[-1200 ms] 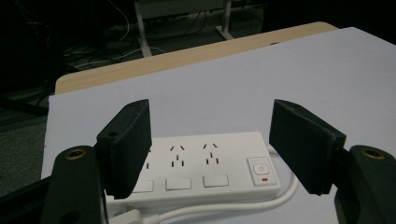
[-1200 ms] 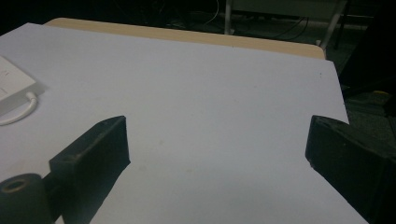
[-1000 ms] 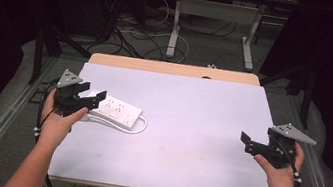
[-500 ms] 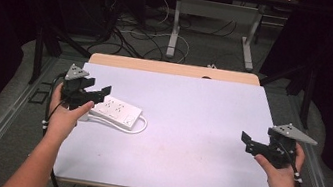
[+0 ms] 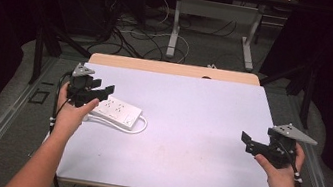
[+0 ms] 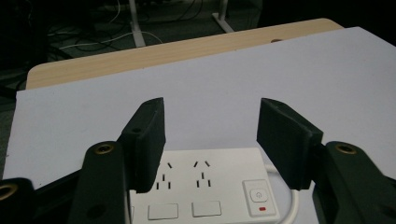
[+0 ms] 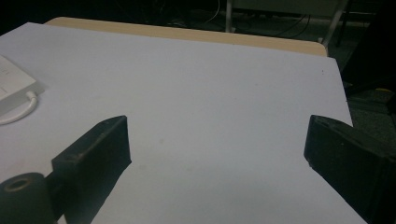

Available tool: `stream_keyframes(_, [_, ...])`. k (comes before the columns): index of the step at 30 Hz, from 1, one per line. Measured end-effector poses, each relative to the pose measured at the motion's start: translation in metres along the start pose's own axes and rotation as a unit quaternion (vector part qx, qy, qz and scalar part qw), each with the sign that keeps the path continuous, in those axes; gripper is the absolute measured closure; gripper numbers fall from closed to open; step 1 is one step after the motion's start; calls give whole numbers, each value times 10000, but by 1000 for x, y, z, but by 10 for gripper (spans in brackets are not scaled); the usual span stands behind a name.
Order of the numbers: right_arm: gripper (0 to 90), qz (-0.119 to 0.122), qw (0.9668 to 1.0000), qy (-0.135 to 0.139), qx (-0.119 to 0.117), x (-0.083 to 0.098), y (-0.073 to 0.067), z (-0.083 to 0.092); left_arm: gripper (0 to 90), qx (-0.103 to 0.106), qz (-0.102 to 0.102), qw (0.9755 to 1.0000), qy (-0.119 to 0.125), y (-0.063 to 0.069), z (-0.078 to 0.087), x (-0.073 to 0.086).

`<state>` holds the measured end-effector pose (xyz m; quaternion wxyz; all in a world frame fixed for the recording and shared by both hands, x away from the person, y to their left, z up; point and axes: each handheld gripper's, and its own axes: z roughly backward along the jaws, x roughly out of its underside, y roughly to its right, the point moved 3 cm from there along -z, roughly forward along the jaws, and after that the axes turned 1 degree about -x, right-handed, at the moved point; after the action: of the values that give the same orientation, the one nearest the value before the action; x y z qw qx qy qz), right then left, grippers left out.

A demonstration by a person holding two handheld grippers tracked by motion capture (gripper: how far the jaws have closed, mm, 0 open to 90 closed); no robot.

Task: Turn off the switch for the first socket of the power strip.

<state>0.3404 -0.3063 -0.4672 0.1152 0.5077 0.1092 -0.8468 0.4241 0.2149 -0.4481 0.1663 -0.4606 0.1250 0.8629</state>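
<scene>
Above the power strip (image 5: 118,111) hovers the left claw (image 5: 103,86), jaws apart; right claw (image 5: 247,139) likewise agape.

The left gripper (image 6: 210,135) hangs over the white power strip (image 6: 201,191) with its two black jaws spread wide and nothing between them. The strip lies on the white table cover (image 6: 233,79), its sockets facing up. Its switch (image 6: 258,196), with a small red mark, sits at the strip's end nearest the loop of white cable (image 6: 290,205). Beyond the strip, a bare wooden table edge (image 6: 154,53) borders the cover.
</scene>
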Motion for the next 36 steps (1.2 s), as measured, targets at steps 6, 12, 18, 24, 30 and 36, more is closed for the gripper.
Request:
stream_keyframes(6, [67, -2, 10000, -6, -24, 1, 1, -1, 511, -45, 90, 9999, -130, -1, -6, 0])
stream_keyframes(12, [68, 29, 10000, -71, -20, 1, 2, -2, 563, -72, 169, 9995, -240, -3, -13, 1])
stream_keyframes(18, [69, -7, 10000, -24, 2, 2, 2, -3, 630, -58, 246, 9989, -383, -5, -21, 5])
stream_keyframes(24, [71, 62, 10000, -54, -19, 2, 3, -3, 700, -14, 323, 9980, -543, -5, -27, 9])
stream_keyframes(30, [85, 106, 9999, -73, -26, 3, 2, -3, 763, 53, 375, 9971, -656, -4, -31, 12])
stream_keyframes(36, [91, 122, 9999, -92, -65, 3, 2, -2, 800, 97, 380, 9953, -888, -3, -35, 17])
